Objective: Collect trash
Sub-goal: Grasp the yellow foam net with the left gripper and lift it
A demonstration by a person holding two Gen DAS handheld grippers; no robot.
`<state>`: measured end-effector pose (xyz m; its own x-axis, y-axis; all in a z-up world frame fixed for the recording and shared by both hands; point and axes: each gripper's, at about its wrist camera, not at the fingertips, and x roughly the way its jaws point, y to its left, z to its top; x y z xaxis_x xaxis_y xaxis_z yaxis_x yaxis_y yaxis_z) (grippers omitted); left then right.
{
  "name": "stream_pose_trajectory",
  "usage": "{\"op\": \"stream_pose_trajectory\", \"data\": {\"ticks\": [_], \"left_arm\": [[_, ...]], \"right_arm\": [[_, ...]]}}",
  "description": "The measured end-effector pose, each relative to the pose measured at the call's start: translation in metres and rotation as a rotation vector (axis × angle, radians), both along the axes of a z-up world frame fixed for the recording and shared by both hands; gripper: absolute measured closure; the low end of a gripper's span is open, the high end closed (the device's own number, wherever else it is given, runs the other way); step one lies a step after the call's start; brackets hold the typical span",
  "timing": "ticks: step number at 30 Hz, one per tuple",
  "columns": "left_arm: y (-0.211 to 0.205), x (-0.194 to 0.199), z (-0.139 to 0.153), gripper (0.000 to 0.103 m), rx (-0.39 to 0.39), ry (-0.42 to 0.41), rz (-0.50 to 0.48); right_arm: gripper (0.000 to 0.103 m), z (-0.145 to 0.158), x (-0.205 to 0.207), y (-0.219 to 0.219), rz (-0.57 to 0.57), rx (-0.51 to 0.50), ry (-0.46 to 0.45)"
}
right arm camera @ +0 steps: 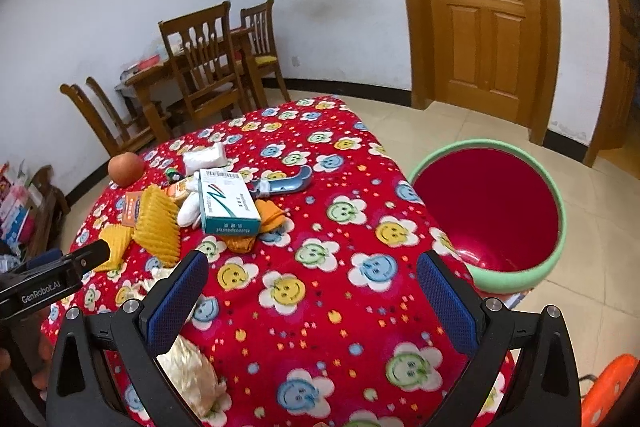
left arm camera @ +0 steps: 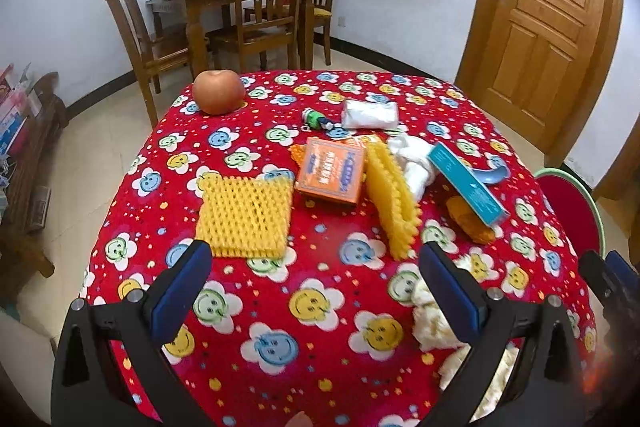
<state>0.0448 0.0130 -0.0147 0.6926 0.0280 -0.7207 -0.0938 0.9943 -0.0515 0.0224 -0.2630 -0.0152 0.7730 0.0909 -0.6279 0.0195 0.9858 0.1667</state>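
Observation:
Trash lies on a table under a red smiley-flower cloth (left arm camera: 312,291): two yellow foam nets (left arm camera: 246,217) (left arm camera: 394,195), an orange box (left arm camera: 332,171), a teal-and-white box (left arm camera: 466,183) (right arm camera: 228,201), white tissue (left arm camera: 414,161), a white packet (left arm camera: 370,113) and orange peel (left arm camera: 470,221). A crumpled white wad (left arm camera: 434,315) (right arm camera: 192,375) lies at the near edge. My left gripper (left arm camera: 314,293) hovers open over bare cloth, short of the nets. My right gripper (right arm camera: 312,297) is open above the cloth too. A red bin with a green rim (right arm camera: 496,211) stands to the right.
An apple (left arm camera: 218,91) sits at the table's far left, with a small green item (left arm camera: 314,119) and a blue object (right arm camera: 286,183) near the pile. Wooden chairs and a dining table (left arm camera: 256,15) stand behind. A wooden door (right arm camera: 480,15) is at the right, an orange stool (right arm camera: 608,387) near right.

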Motion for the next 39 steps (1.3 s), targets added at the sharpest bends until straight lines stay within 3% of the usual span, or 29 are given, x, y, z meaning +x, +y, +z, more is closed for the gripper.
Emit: {"op": "stream_pose_trajectory", "data": {"ticks": [10, 17, 20, 26, 32, 34, 36, 39], "left_arm": [[0.012, 0.026, -0.008, 0.002, -0.021, 0.042, 0.025], [-0.005, 0.037, -0.012, 0.002, -0.051, 0.058, -0.027], [-0.016, 0.042, -0.015, 0.007, -0.069, 0.063, -0.063], [-0.031, 0.051, -0.023, 0.024, -0.105, 0.084, -0.137], [-0.037, 0.060, -0.031, 0.053, -0.119, 0.103, -0.168], [-0.037, 0.060, -0.033, 0.073, -0.130, 0.106, -0.177], [-0.036, 0.059, -0.034, 0.085, -0.146, 0.113, -0.189], [-0.033, 0.056, -0.032, 0.092, -0.158, 0.108, -0.193]], "right_arm": [[0.000, -0.009, 0.037, 0.015, 0.061, 0.011, 0.052], [0.000, -0.014, 0.042, 0.014, 0.052, 0.019, 0.065], [0.000, -0.013, 0.041, 0.011, 0.044, 0.009, 0.063], [0.000, -0.015, 0.038, 0.004, 0.027, 0.015, 0.072], [0.000, -0.018, 0.034, 0.001, 0.021, 0.030, 0.082], [0.000, -0.019, 0.032, 0.001, 0.020, 0.032, 0.084], [0.000, -0.019, 0.031, 0.001, 0.020, 0.035, 0.085], [0.000, -0.019, 0.029, 0.002, 0.022, 0.035, 0.084]]}}
